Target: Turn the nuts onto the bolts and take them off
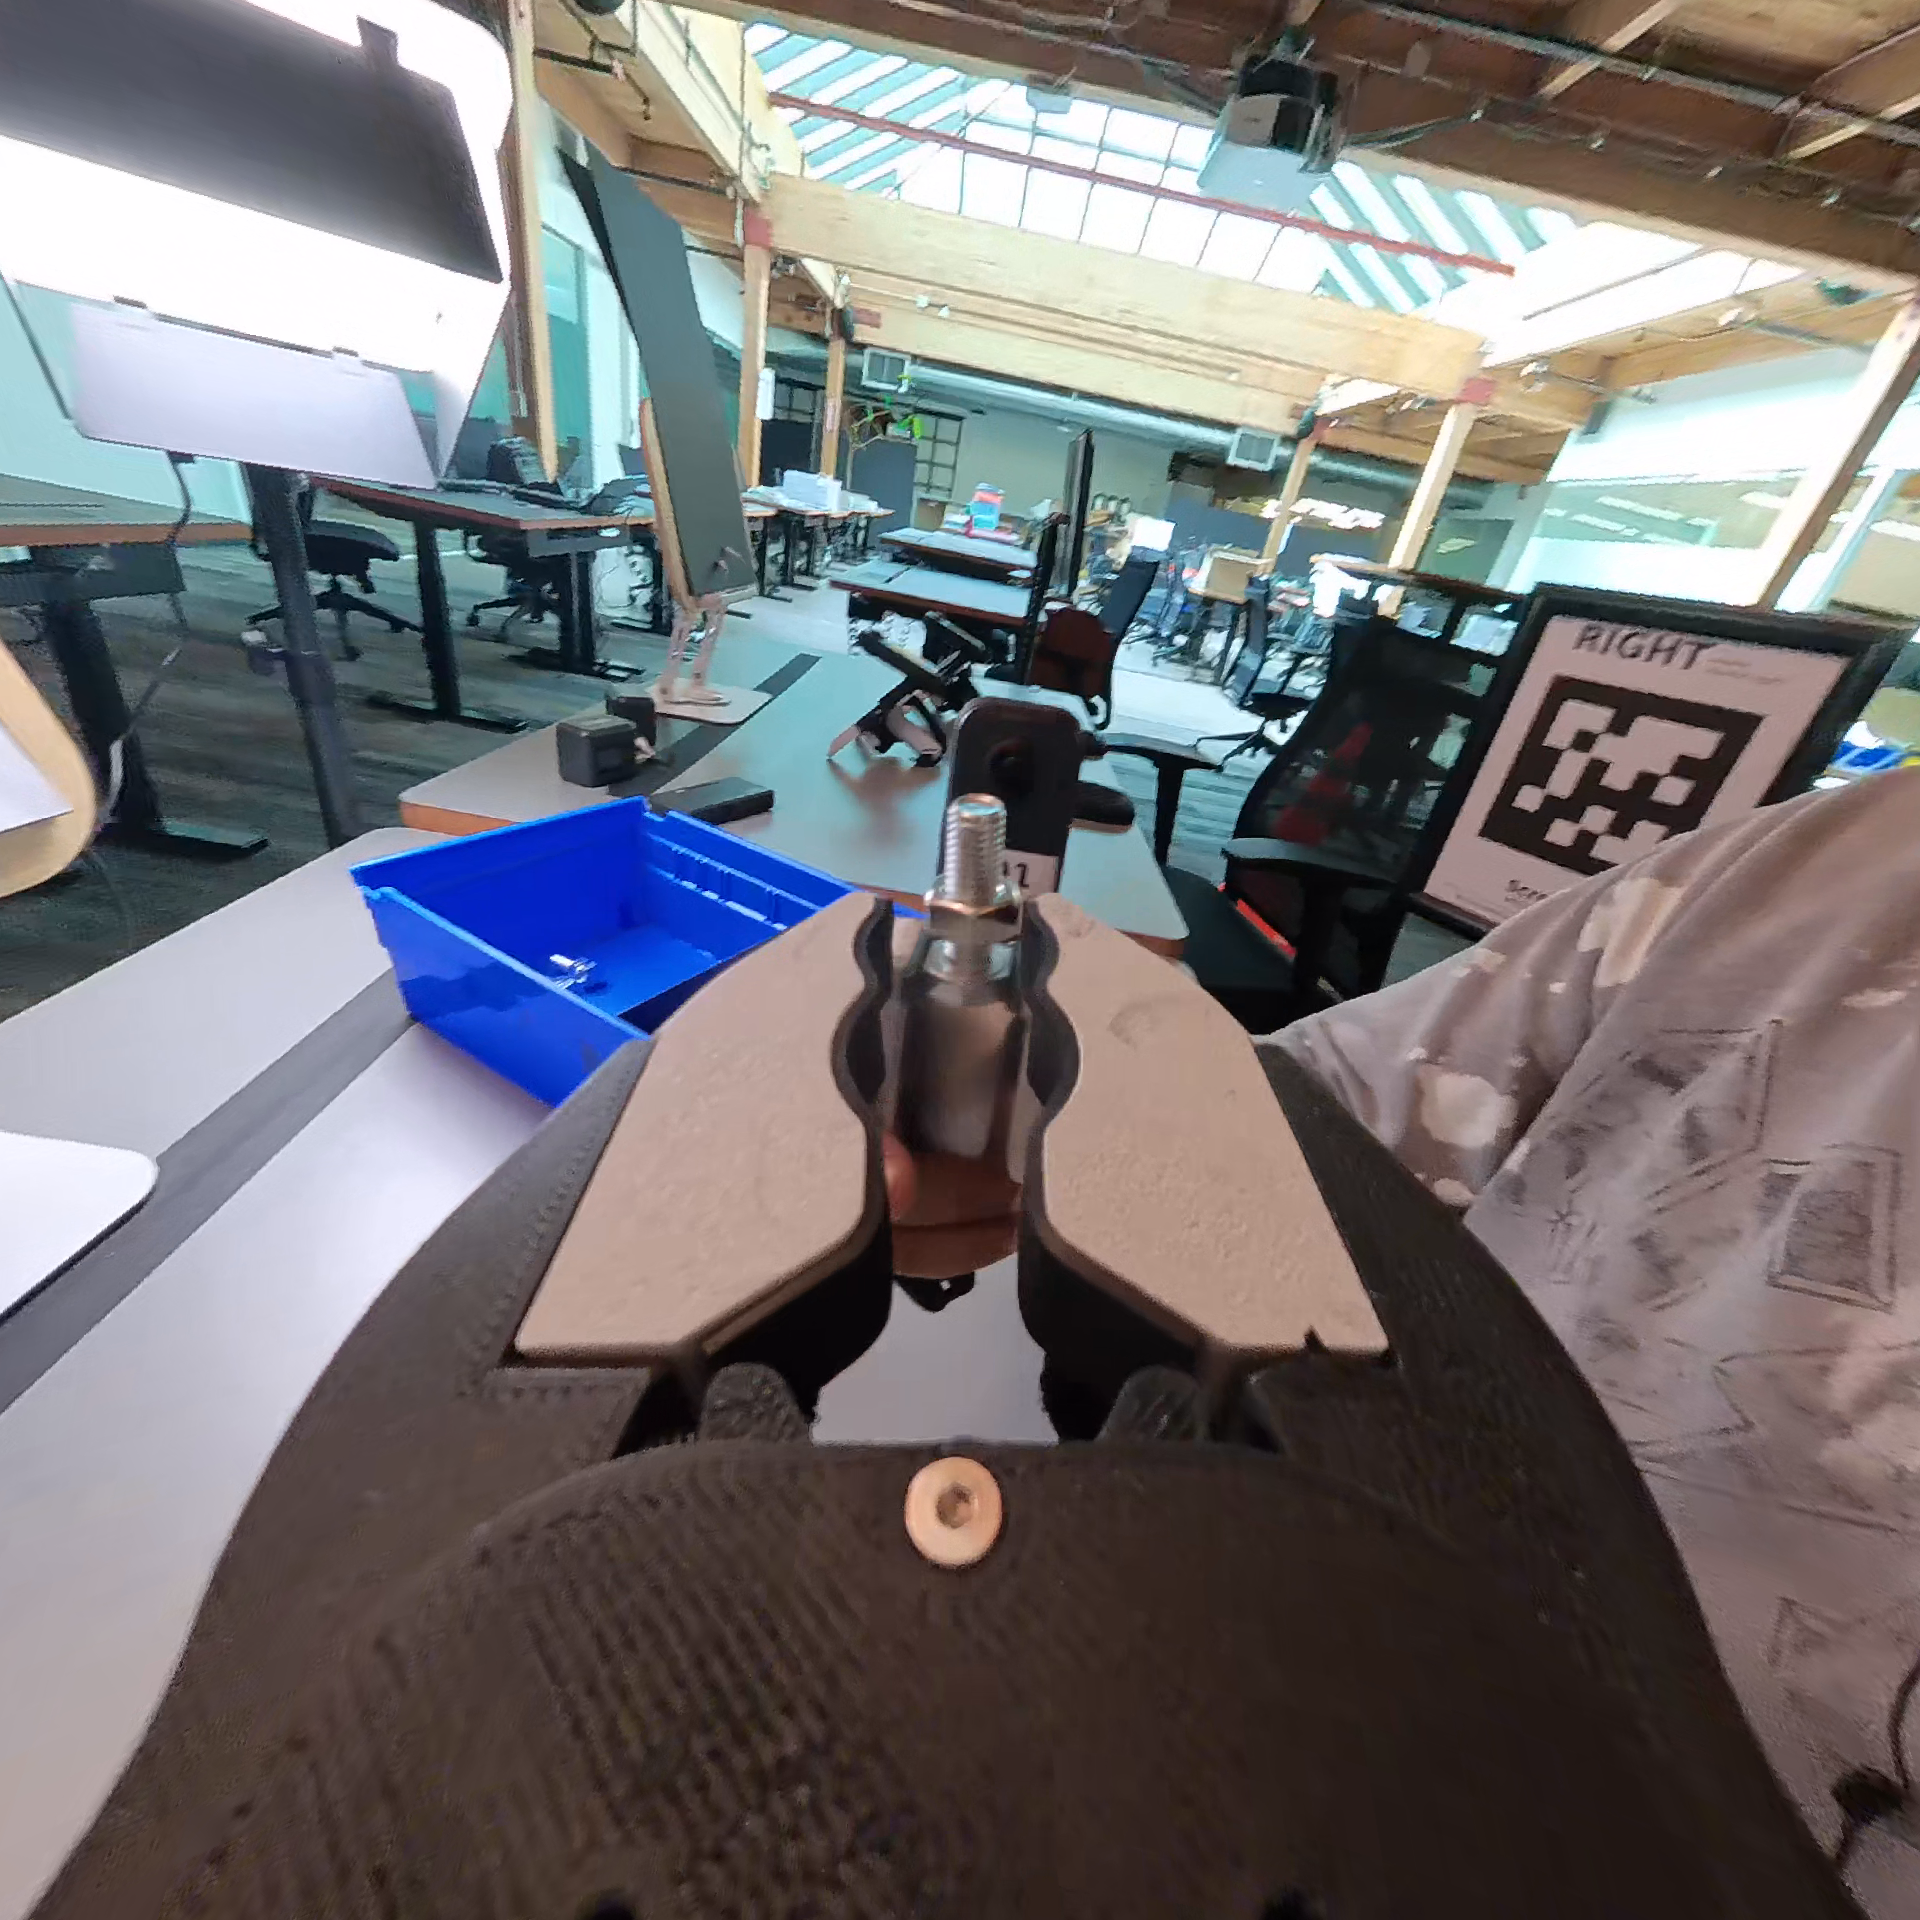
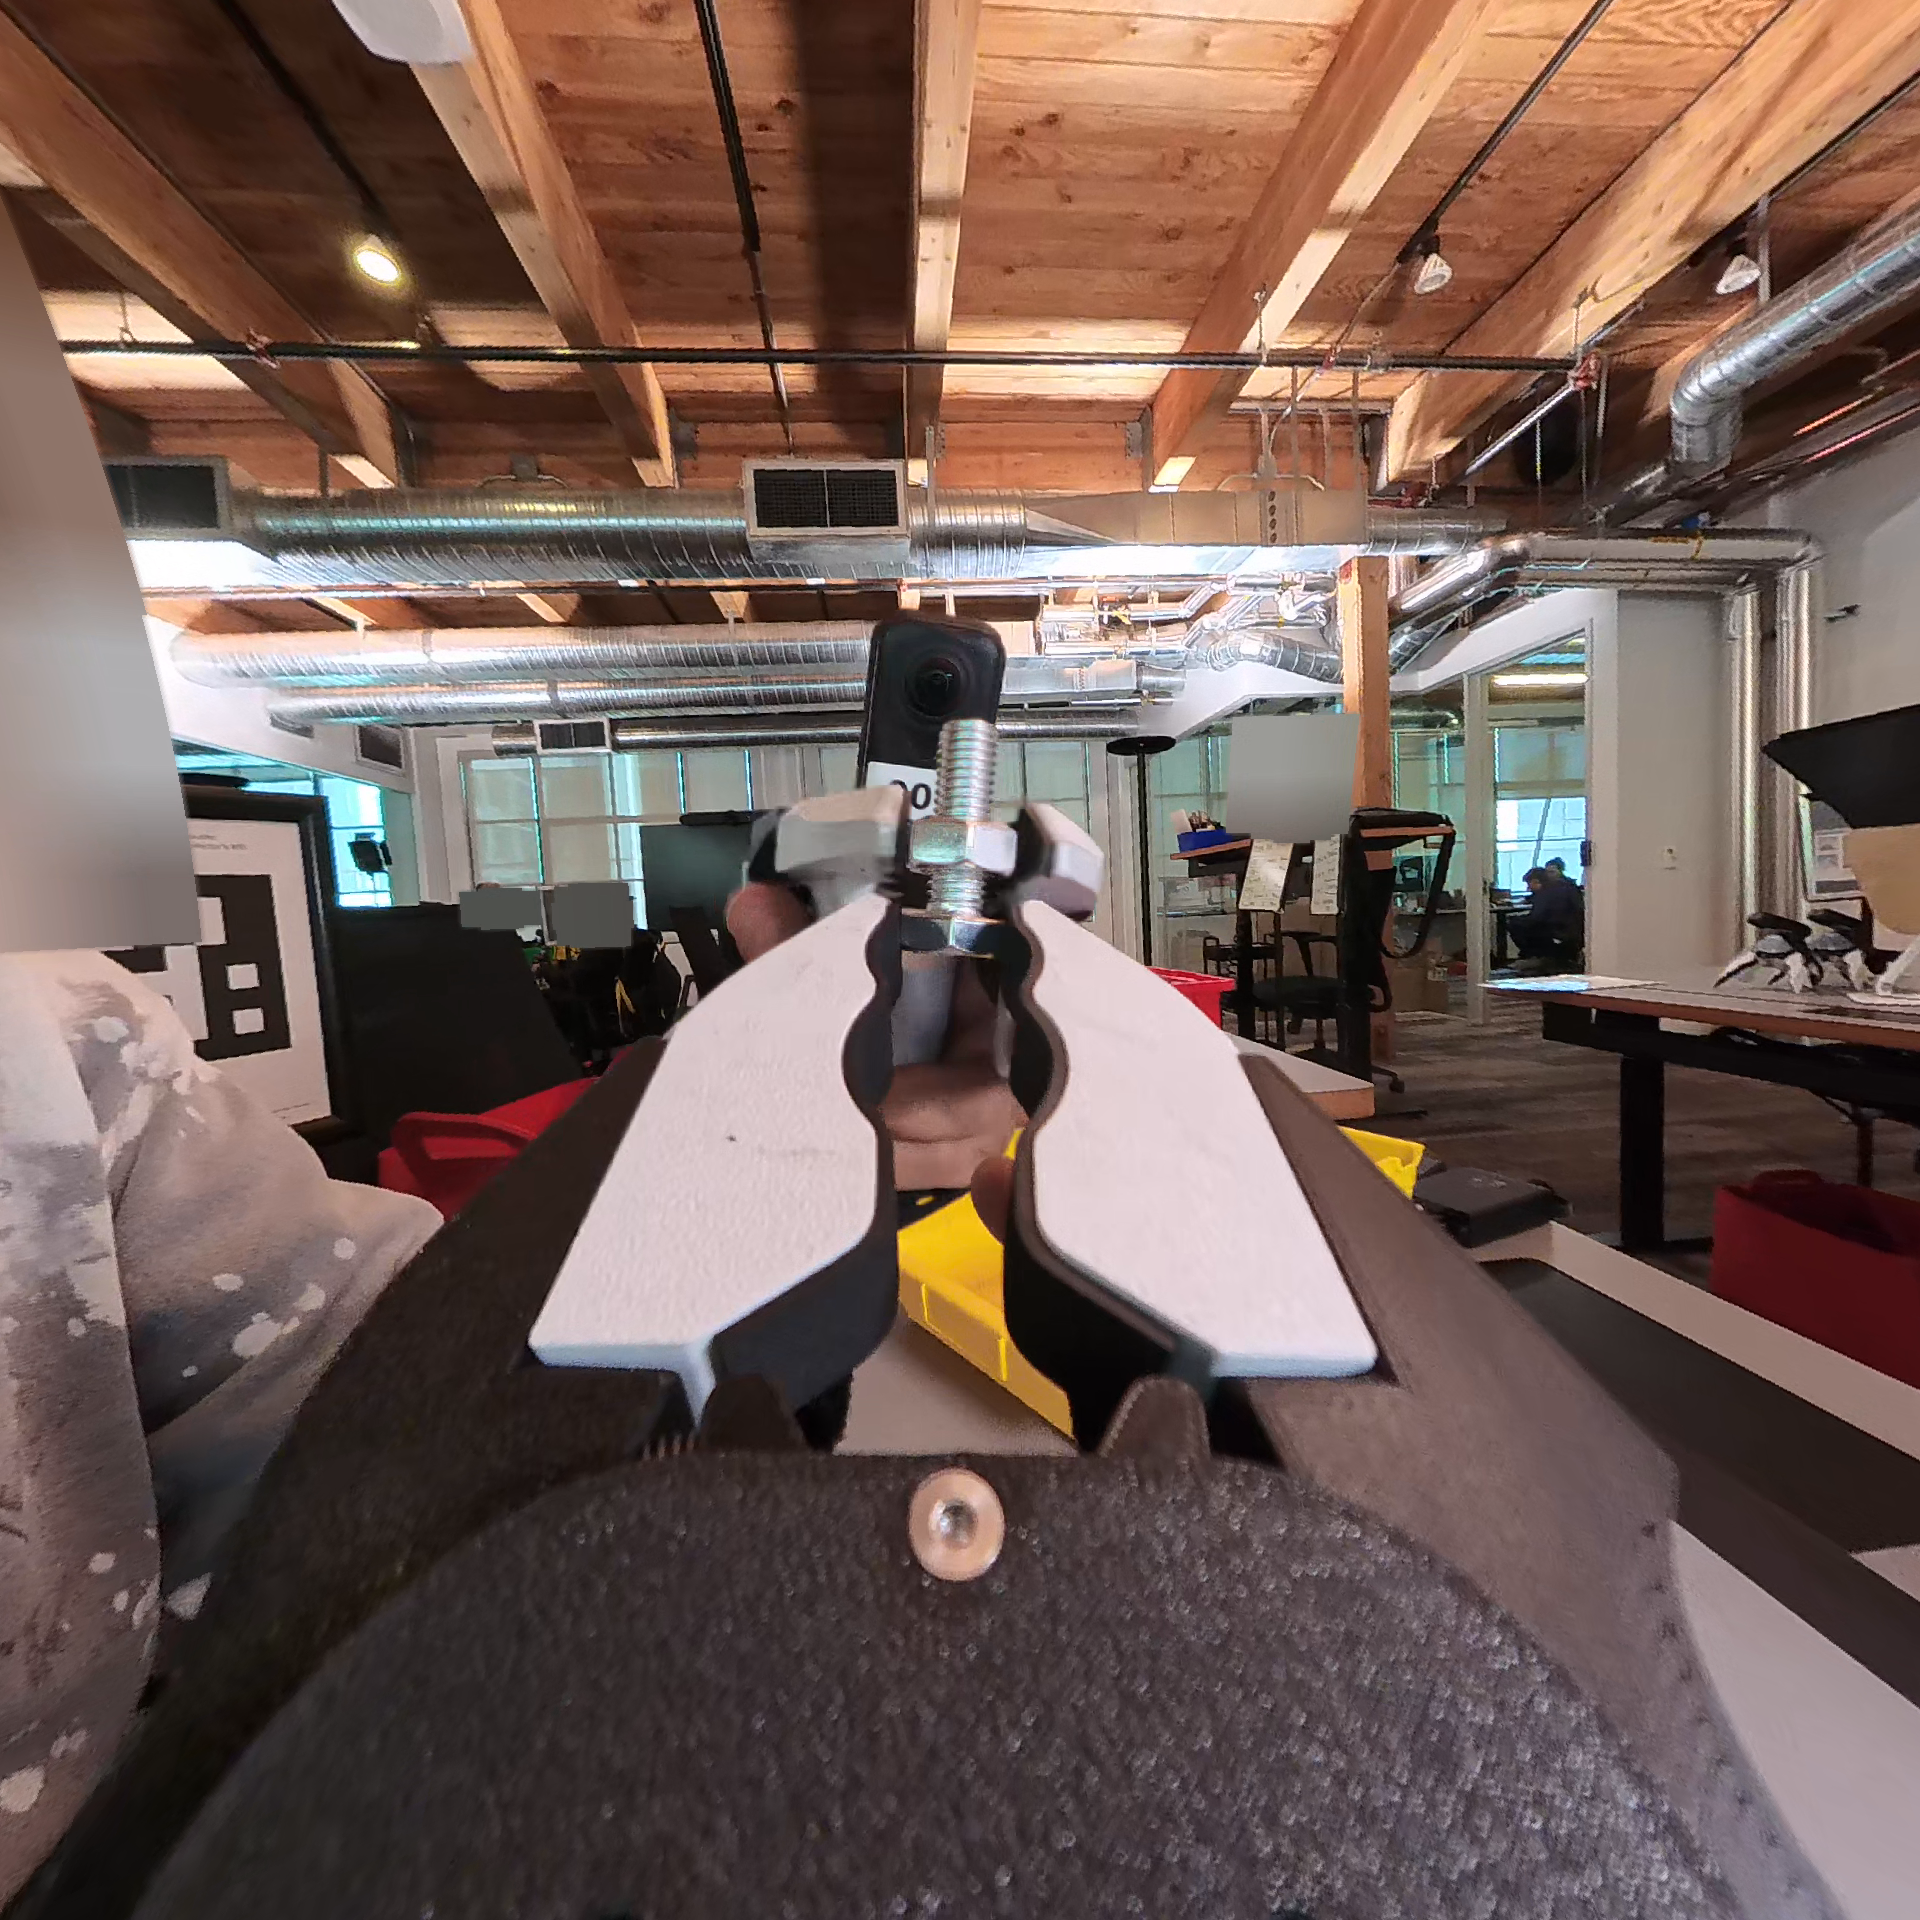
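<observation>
A silver bolt [image 1: 975,842] stands upright with its threaded end up, between my two grippers, which face each other. My left gripper [image 1: 966,914] is shut on a hex nut [image 1: 971,920] on the thread. In the right wrist view that nut [image 2: 951,844] sits between the left gripper's pale fingertips [image 2: 831,842]. My right gripper [image 2: 951,925] is closed just below it, on the bolt [image 2: 961,769] at a second nut [image 2: 956,932]. The bolt's smooth shank shows through the gap of both grippers. A person's finger [image 2: 935,1127] shows beneath.
A blue bin [image 1: 488,1023] on the grey table [image 1: 208,1039] at left holds a small bolt [image 1: 571,971]. A yellow bin [image 2: 966,1320] lies under my right gripper and a red bin [image 2: 468,1143] to its left. A patterned sleeve [image 1: 1662,1143] fills the right. Office desks stand behind.
</observation>
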